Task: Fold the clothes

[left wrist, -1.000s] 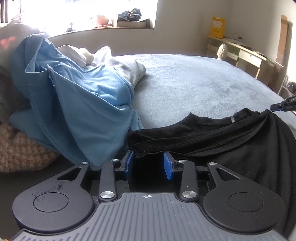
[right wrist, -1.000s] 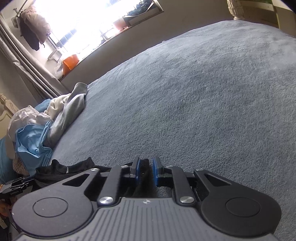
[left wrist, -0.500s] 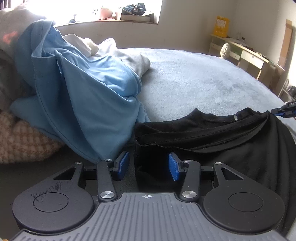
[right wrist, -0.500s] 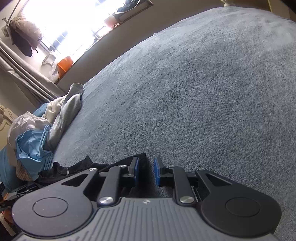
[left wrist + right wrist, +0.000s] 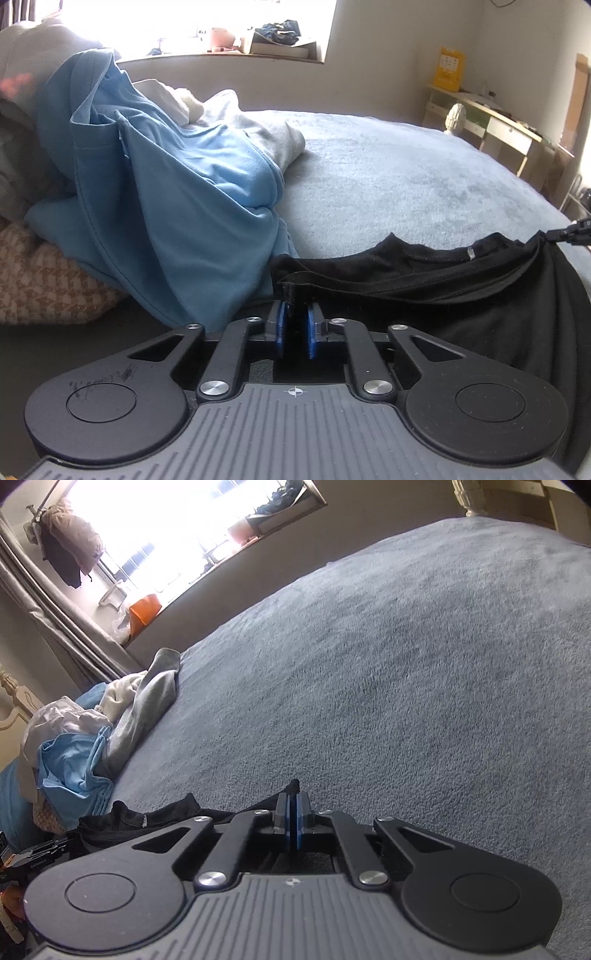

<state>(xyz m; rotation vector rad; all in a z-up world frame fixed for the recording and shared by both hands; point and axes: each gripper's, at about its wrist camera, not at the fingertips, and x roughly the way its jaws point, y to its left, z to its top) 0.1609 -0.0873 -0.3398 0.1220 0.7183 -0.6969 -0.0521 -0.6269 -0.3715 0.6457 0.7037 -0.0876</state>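
Left wrist view: the left gripper pinches the black shirt beside blue clothes. The right gripper clamps another edge of it above the bed.

You have the black soft-knit garment stretched low across the near edge of the grey bed, its neckline edge facing up, bunched in folds, one corner pinched at each end.

No text, brand or number can be read anywhere. The yellow box on the desk carries print too small to make out, and the scrawl on the left gripper's black disc is illegible.
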